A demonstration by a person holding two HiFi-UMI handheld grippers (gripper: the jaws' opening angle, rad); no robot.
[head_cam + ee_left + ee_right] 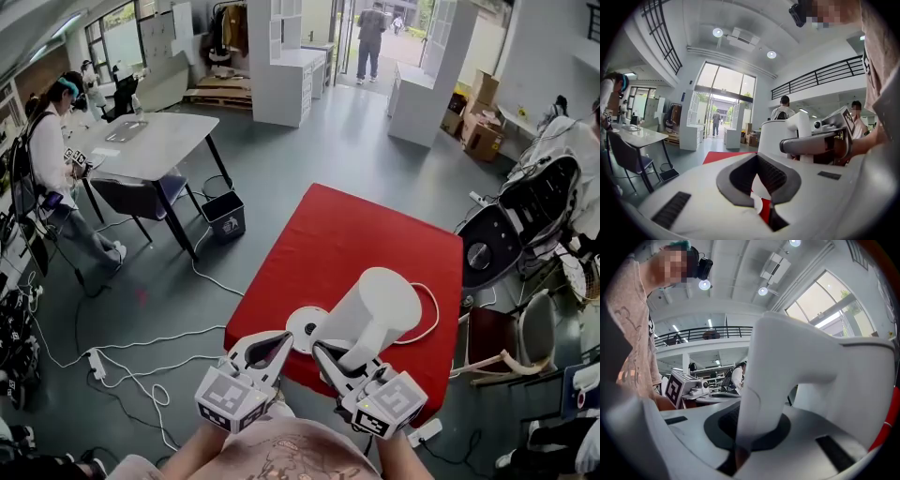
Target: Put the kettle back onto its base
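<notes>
Looking down in the head view, the right gripper (pixel 324 350) has its jaws clamped on the kettle (pixel 380 309) handle over the red table (pixel 356 230), with the base (pixel 305 328) just left of them. In the left gripper view, the left gripper (pixel 758 161) has its jaws together and empty, the kettle off to their right. In the right gripper view, the handle fills the jaws.

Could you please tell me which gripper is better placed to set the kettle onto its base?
The right. The right gripper is shut on the handle of the kettle, which is tilted right beside the base on the red table. The left gripper is shut and empty.
</notes>
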